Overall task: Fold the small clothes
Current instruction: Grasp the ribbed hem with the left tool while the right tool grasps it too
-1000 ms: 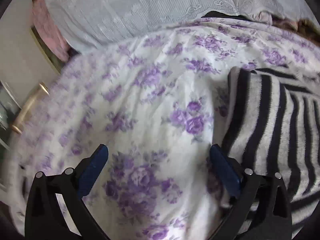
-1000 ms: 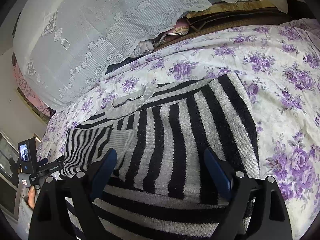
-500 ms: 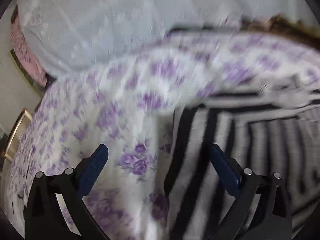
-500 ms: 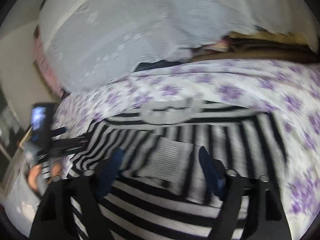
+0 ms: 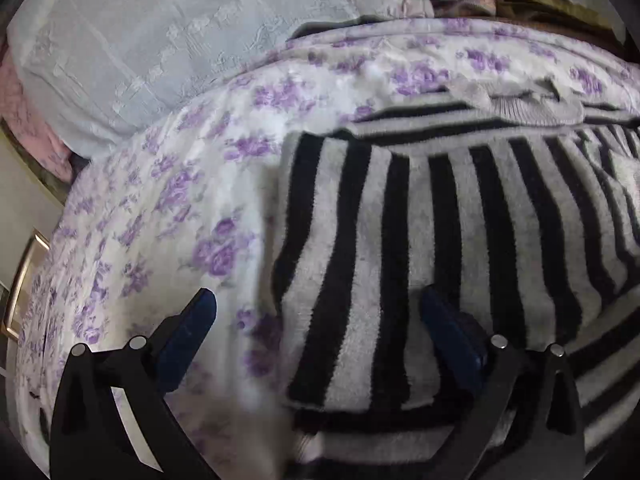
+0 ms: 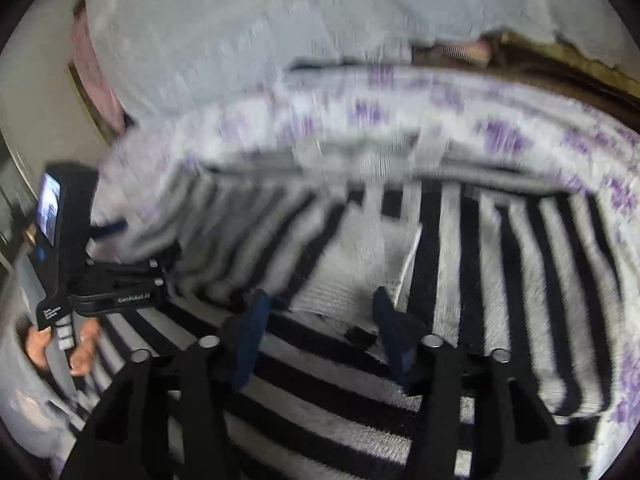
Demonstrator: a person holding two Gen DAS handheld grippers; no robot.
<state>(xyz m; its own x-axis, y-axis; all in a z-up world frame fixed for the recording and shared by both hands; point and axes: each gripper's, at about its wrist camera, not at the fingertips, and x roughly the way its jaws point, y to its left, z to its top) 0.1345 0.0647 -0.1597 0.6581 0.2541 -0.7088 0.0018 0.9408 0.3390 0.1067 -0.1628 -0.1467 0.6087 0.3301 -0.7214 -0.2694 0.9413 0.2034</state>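
Two pairs of fingers work over one striped sweater [image 5: 460, 220], which lies flat on the floral bedspread [image 5: 160, 200], partly folded, with its sleeves laid across the body. We read its long axis as running from the grey collar [image 5: 532, 104] at 12 o'clock down toward us at 6. Our left gripper [image 5: 318, 328] is released, fingers wide and straddling the sweater's left edge: one finger over the bedspread at 8 o'clock, the other over the stripes at 4. Our right gripper [image 6: 320, 320] is also released, narrower, low over the folded sleeve's grey cuff [image 6: 352, 272] at mid-body, nothing held. We judge the left nearer that side edge, so its fold falls to it. Beyond lies a pale lace cover [image 5: 180, 40] at 11 o'clock.
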